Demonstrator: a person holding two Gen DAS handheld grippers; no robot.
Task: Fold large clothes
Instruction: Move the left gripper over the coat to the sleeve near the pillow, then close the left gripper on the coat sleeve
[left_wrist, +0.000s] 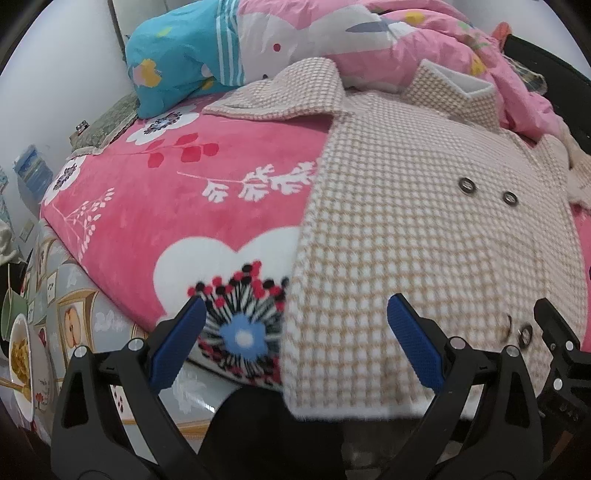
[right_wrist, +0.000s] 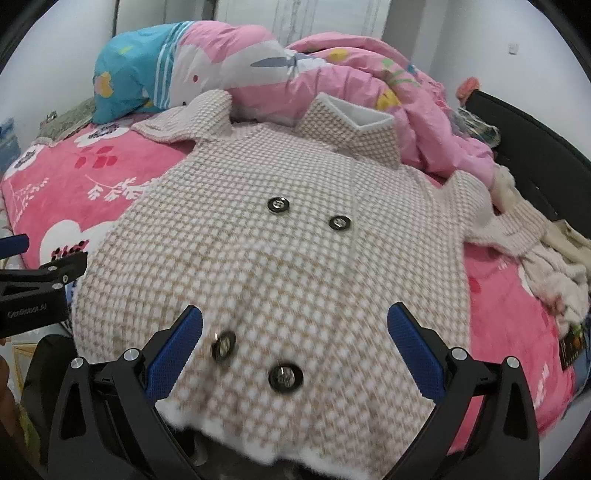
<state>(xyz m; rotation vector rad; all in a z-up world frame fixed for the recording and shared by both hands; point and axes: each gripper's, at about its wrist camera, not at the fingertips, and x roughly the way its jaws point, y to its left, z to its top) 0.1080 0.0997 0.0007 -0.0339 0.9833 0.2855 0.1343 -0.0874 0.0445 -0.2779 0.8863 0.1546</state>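
Observation:
A beige-and-white checked coat lies spread flat, front up, on a pink floral blanket. Its collar points to the far side and its hem hangs at the near bed edge. Dark round buttons sit in pairs on the front. My left gripper is open above the coat's left hem edge. My right gripper is open over the hem by the lower buttons. Nothing is between either pair of blue pads. The left sleeve stretches out toward the pillow.
A crumpled pink quilt and a blue-and-pink pillow lie behind the coat. A cream garment is heaped at the right. A dark bed frame runs along the far right. A plate of food sits low left.

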